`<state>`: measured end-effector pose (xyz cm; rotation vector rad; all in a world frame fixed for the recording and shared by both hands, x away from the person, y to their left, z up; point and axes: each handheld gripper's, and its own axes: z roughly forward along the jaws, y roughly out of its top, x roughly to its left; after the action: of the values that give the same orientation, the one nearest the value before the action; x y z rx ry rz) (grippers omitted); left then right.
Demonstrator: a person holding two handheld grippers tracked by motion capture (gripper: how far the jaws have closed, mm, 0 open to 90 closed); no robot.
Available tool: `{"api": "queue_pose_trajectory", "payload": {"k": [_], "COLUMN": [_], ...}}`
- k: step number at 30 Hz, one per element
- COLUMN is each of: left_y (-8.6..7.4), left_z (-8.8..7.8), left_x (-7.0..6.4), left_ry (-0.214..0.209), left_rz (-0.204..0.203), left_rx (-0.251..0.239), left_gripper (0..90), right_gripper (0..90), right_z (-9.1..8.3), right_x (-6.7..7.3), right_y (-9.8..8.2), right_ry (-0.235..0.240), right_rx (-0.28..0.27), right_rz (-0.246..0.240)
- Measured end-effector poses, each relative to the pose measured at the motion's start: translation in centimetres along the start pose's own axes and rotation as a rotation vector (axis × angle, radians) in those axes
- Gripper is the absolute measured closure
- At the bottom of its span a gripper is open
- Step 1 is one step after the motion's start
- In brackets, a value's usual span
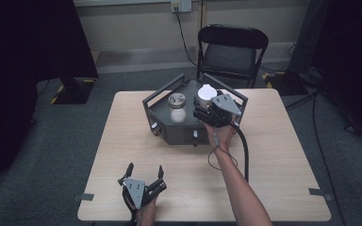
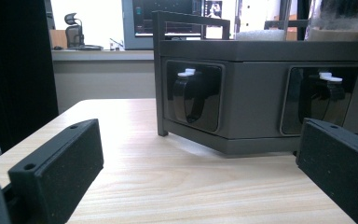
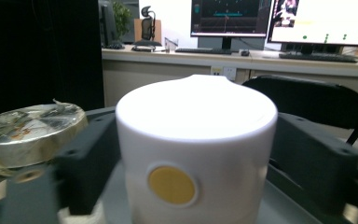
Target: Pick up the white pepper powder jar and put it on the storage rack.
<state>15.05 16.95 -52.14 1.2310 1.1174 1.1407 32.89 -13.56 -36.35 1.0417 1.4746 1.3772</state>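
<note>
Right gripper (image 1: 206, 112) at frame centre of the high view, over the dark tray unit (image 1: 169, 129). Fingers (image 3: 91, 158) spread on either side of the white canister (image 3: 196, 154), flanking its left and right walls in the right gripper view; pads close beside the walls, contact not clear, blur at the right finger. Yellow round mark on the canister's near face, low and centred between the fingers. Canister upright on the unit's top deck, toward its upper-right corner in the high view. Foil-topped jar (image 3: 28, 135) just left of the left finger, apart from the canister. Small white object (image 1: 178, 115) on the deck below the jar in the high view. Raised rail frame along the deck's upper edges; near side of the deck open.

Left gripper (image 1: 144, 175) at lower centre-left of the high view, near the desk's (image 1: 273, 188) bottom edge, fingers (image 2: 60, 172) spread wide with nothing between them. Bare wood between these and the unit's front panels; two recessed knobs there.

Wide bare desk to right and left of the unit. Folding chair (image 1: 233, 49) beyond the desk's top edge.
</note>
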Motion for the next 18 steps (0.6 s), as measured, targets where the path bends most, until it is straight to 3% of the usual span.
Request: {"api": "queue_pose_trajectory", "payload": {"k": [3,7,13,18], "left_y": [0.0,0.0,0.0,0.0], "left_z": [0.0,0.0,0.0,0.0], "left_x": [0.0,0.0,0.0,0.0], "left_ry": [0.000,0.000,0.000,0.000], "left_rz": [0.000,0.000,0.000,0.000], "left_rx": [0.000,0.000,0.000,-0.001], "left_gripper": [0.1,0.0,0.0,0.0], "right_gripper": [0.0,0.0,0.0,0.0], "right_z": [0.0,-0.3,-0.7,-1.1], "right_x": [-0.1,-0.3,-0.7,-1.3], "right_y": [-0.2,-0.4,-0.1,-0.3], "right_ry": [-0.001,0.006,0.006,0.010], "right_rx": [-0.019,-0.045,-0.045,-0.050], "right_rz": [0.003,-0.011,0.026,0.016]}}
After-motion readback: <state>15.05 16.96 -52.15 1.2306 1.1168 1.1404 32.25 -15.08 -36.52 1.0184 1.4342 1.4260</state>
